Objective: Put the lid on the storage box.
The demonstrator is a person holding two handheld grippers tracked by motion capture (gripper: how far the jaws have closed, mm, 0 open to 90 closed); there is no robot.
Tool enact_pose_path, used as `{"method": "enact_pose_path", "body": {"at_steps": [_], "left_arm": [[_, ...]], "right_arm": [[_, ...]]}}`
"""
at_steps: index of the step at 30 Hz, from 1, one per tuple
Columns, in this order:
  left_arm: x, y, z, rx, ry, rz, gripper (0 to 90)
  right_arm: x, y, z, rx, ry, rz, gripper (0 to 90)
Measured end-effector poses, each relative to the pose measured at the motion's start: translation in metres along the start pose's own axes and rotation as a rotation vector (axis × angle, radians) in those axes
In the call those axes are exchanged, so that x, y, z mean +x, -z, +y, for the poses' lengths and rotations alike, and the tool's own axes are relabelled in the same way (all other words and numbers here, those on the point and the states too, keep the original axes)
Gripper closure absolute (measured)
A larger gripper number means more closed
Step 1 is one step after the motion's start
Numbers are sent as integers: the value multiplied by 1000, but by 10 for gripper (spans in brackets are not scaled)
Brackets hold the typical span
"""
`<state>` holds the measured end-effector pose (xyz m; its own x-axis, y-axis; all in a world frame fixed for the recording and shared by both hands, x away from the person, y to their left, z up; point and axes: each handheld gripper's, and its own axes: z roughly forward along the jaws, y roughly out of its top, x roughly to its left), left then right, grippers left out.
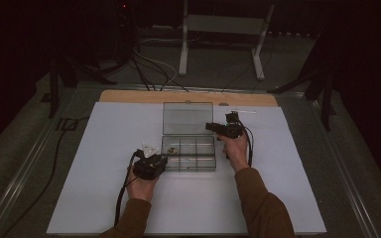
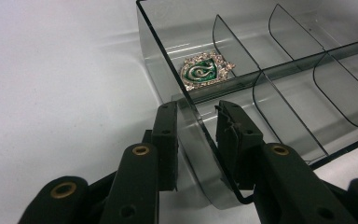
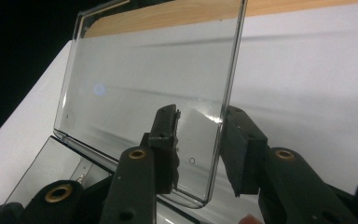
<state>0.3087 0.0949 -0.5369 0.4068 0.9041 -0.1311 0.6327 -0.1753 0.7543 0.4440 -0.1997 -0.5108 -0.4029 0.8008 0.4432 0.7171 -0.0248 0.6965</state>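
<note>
A clear plastic compartment box [image 1: 197,161] lies open mid-table, its lid [image 1: 187,118] standing up at the back. A green and silver crest badge [image 2: 205,71] lies in the box's far left compartment [image 1: 172,148]. My left gripper [image 1: 151,163] sits at the box's near left corner. Its jaws [image 2: 198,121] are shut on the box's side wall [image 2: 193,135]. My right gripper [image 1: 218,128] is at the lid's right edge. The jaws [image 3: 200,126] straddle that edge [image 3: 223,112]: one pad lies against it, and a gap shows at the other pad.
The box rests on a white board [image 1: 104,198] over a wooden tabletop [image 1: 129,95]. A metal stand [image 1: 223,29] and cables [image 1: 149,69] lie on the floor behind. A cable [image 1: 121,198] trails from the left gripper along the forearm.
</note>
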Motion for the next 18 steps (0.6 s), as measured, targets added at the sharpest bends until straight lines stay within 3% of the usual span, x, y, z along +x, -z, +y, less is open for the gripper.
{"method": "enact_pose_path", "body": {"at_steps": [15,18], "left_arm": [[-1,0,0,4,-3,6,723],[-1,0,1,6,-2,9,724]], "right_arm": [[6,10,0,-38,104,-3,734],[8,12,0,-38,149,-14,742]]}}
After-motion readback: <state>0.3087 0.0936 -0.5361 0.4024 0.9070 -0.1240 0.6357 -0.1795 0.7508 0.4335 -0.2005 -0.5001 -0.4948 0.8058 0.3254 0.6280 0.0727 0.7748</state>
